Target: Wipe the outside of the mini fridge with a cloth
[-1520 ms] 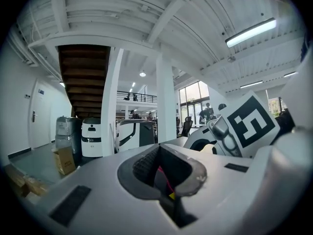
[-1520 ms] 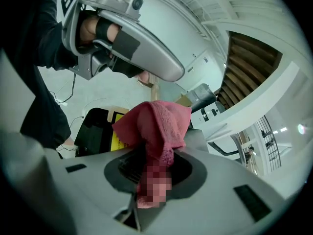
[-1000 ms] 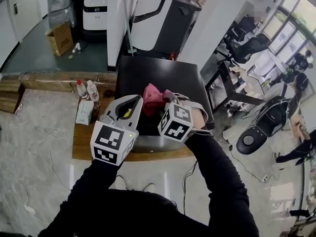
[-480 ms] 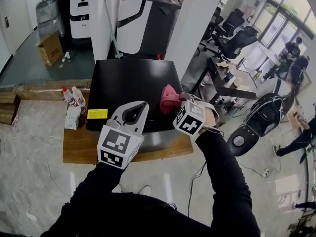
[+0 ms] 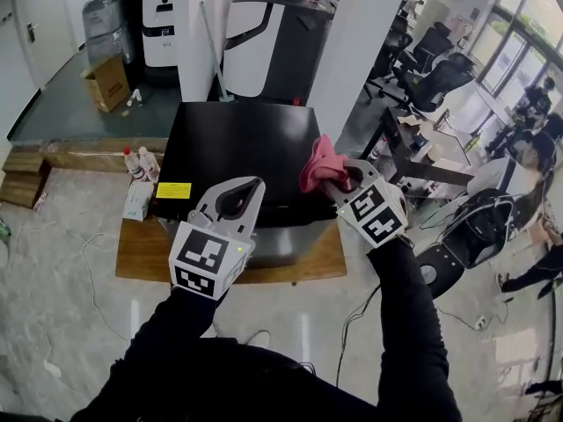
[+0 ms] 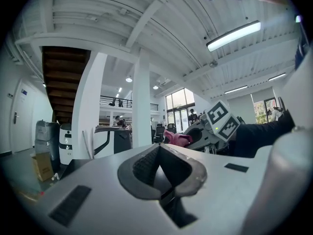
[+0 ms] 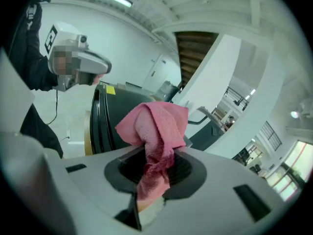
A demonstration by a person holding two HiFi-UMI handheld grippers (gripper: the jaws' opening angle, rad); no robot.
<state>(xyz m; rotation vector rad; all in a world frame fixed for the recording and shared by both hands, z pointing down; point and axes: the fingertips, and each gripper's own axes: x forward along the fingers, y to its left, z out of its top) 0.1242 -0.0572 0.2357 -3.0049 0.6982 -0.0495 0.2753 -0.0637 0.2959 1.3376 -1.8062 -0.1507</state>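
The black mini fridge [image 5: 229,143] stands on a low wooden platform, seen from above in the head view. My right gripper [image 5: 339,178] is shut on a pink cloth [image 5: 318,161], which bunches out past the jaws over the fridge's right edge. In the right gripper view the cloth [image 7: 154,124] stands up from the closed jaws, with the fridge [image 7: 110,114] behind it to the left. My left gripper [image 5: 257,183] hovers over the fridge's front edge, shut with nothing in it. In the left gripper view [image 6: 159,148] its jaws meet, and the cloth [image 6: 177,139] shows beyond them.
The wooden platform [image 5: 141,253] also carries two bottles [image 5: 139,163] and a tissue pack [image 5: 138,199] left of the fridge. A white pillar [image 5: 352,42] rises behind right. A desk [image 5: 422,161] and office chairs stand to the right. A cardboard box [image 5: 110,79] sits far left.
My right gripper has carried the pink cloth rightward, from the middle of the fridge's top to its right edge. The left gripper has stayed near the front edge.
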